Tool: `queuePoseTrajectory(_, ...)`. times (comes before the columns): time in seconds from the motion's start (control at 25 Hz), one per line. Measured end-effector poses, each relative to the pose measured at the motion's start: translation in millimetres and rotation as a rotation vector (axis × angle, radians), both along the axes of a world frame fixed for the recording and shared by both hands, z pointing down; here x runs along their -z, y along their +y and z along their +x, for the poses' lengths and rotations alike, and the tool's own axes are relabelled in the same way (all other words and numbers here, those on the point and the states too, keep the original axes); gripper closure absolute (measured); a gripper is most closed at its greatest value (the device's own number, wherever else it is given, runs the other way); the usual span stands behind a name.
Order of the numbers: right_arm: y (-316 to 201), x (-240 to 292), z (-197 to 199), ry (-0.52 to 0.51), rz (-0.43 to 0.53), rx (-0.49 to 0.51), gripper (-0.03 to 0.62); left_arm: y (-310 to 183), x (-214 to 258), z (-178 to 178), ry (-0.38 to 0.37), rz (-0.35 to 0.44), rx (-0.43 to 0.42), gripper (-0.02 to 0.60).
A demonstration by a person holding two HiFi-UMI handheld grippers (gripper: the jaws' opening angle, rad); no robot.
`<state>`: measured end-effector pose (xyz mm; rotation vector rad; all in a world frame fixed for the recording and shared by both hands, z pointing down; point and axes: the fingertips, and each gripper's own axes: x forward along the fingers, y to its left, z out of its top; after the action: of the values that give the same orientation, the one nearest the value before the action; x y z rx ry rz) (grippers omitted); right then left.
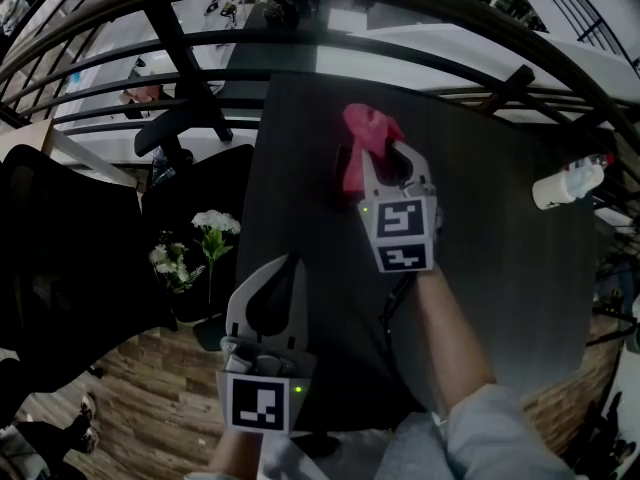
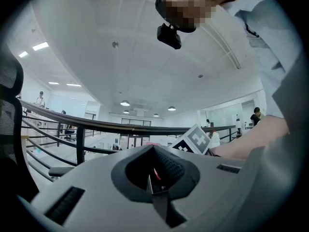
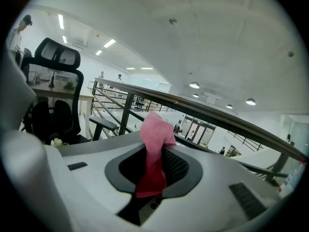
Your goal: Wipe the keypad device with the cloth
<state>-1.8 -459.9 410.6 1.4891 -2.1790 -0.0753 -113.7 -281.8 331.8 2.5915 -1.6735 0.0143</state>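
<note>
My right gripper (image 1: 388, 150) is shut on a pink cloth (image 1: 364, 136), held over the far middle of the dark table (image 1: 500, 268). In the right gripper view the cloth (image 3: 155, 138) stands up from between the jaws of the gripper (image 3: 159, 151), bunched and folded. A small dark shape (image 1: 343, 164) lies right beside the cloth; I cannot tell whether it is the keypad device. My left gripper (image 1: 290, 266) hangs at the table's near left edge, shut with nothing in it. In its own view the left gripper (image 2: 153, 149) points up towards the ceiling and the railing.
A white bottle (image 1: 566, 183) lies at the table's right edge. White flowers (image 1: 205, 236) stand off the table to the left, beside black office chairs (image 1: 60, 238). A dark railing (image 1: 300, 58) runs behind the table. Wooden floor (image 1: 150, 388) shows at lower left.
</note>
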Motion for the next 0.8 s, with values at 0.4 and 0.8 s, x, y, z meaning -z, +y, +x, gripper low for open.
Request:
queuePoseTrajectory(0.4,4.1,1.3,53.2,-0.014,0.012,-0.125,0.516,-0.8,-0.5,16.0,0.004,-0.008,-0.036,0.580)
queuePoseTrajectory(0.8,13.8,-2.3,95.2,-0.028,0.016,-0.228,0.516,1.3,-2.7,25.4,0.002,-0.014,-0.068,0.580)
